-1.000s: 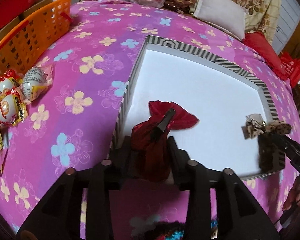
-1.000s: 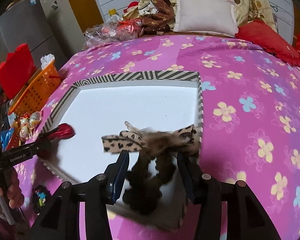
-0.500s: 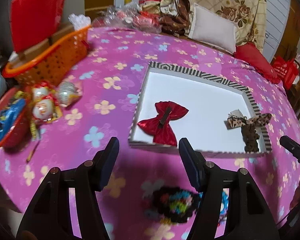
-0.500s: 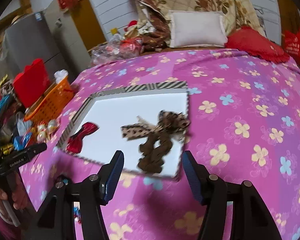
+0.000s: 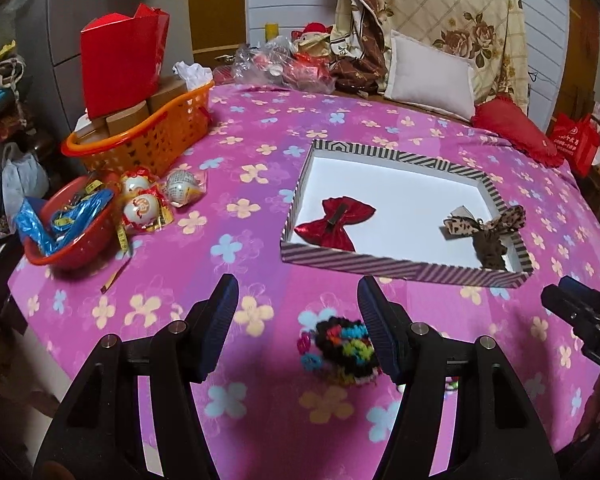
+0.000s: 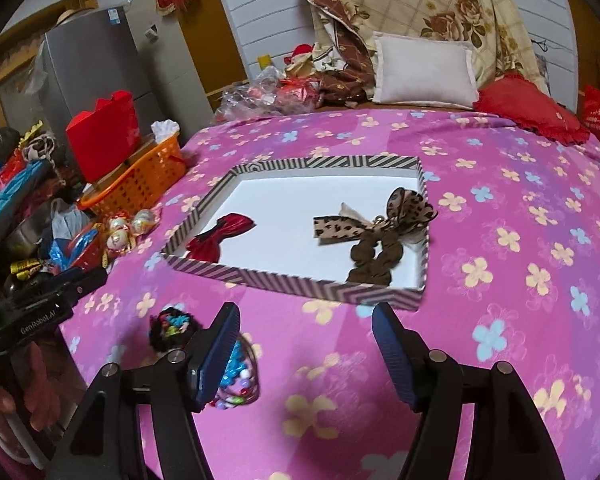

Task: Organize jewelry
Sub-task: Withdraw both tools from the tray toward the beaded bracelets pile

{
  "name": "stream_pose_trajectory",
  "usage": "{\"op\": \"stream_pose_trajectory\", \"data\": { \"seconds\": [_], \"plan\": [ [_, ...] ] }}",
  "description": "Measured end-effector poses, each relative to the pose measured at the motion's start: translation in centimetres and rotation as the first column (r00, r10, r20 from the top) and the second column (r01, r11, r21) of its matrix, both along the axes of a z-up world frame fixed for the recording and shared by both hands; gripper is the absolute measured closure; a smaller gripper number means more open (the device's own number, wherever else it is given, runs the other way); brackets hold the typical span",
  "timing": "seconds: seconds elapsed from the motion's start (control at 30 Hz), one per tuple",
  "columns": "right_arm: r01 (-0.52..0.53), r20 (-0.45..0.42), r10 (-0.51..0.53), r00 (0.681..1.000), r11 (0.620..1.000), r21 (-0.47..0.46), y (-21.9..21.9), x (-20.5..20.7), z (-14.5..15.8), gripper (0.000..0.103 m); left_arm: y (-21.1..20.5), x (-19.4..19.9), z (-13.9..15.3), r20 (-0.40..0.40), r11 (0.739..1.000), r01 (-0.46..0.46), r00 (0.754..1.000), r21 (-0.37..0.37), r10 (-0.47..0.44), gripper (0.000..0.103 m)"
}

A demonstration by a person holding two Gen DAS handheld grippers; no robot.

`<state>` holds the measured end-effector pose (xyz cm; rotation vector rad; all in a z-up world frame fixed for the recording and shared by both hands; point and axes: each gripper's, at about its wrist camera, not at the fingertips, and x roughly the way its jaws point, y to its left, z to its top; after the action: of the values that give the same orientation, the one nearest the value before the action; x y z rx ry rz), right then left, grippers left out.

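**Both bows lie in the striped tray while two empty grippers hang over the near edge of the table**

The striped tray (image 5: 404, 270) sits on the pink flowered cloth (image 5: 260, 148), at about one o'clock from the left gripper (image 5: 296, 300) and at twelve o'clock from the right gripper (image 6: 306, 330). On its white floor the red bow (image 5: 334, 222) lies by the near left corner, its dark clip facing up. The leopard-print bow (image 6: 374, 224) lies toward the right side of the tray, with its brown scrunchie (image 6: 374, 258) reaching to the near wall; one loop of the bow rests against the right wall. The two bows are well apart.

The left gripper's jaws stand wide apart with nothing between them. The right gripper's jaws are opening, and nothing is between them either; only cloth shows in the gap.

Outside the tray, a black hair piece with coloured beads (image 5: 346, 342) lies on the cloth near the table's front edge, just beside the left gripper's right finger (image 5: 376, 332). In the right wrist view a cluster of coloured beads (image 6: 236, 376) shows behind the right gripper's left finger (image 6: 220, 348).

At ten o'clock in the left wrist view stand an orange basket (image 5: 152, 140), a red bowl (image 5: 72, 236) and three wrapped eggs (image 5: 156, 196). A hand (image 6: 24, 396) holds the left gripper's handle at eight o'clock in the right wrist view.
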<state>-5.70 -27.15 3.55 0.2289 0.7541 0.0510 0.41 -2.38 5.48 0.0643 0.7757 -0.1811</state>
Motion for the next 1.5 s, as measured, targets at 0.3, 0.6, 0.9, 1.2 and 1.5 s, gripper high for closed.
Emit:
{"op": "stream_pose_trajectory", "data": {
  "seconds": [0.3,0.6,0.9,1.2,1.5],
  "plan": [
    [0.002,0.009,-0.002,1.0,1.0,0.006,1.3,-1.5,0.2,0.029,-0.6,-2.4,0.1,0.004,1.0,-0.009,1.0,-0.007,0.009,0.041],
    [-0.017,0.007,0.017,1.0,1.0,-0.006,2.3,-2.2,0.3,0.029,-0.9,-3.5,-0.2,-0.003,1.0,-0.012,1.0,-0.011,0.012,0.041],
    [-0.033,0.012,0.034,0.999,0.999,-0.024,3.2,-2.2,0.4,0.029,-1.4,-4.4,-0.2,0.008,1.0,-0.001,1.0,-0.001,0.001,0.041],
    [-0.041,0.007,0.041,0.999,0.999,-0.033,3.5,-2.1,0.3,0.029,-1.8,-4.4,-0.2,0.0,1.0,0.008,1.0,-0.009,-0.009,0.041],
    [-0.048,-0.003,0.048,0.999,0.998,-0.035,3.7,-1.9,0.0,0.029,-1.9,-4.3,-0.6,-0.009,1.0,0.006,1.0,-0.004,-0.006,0.041]
  ]
}}
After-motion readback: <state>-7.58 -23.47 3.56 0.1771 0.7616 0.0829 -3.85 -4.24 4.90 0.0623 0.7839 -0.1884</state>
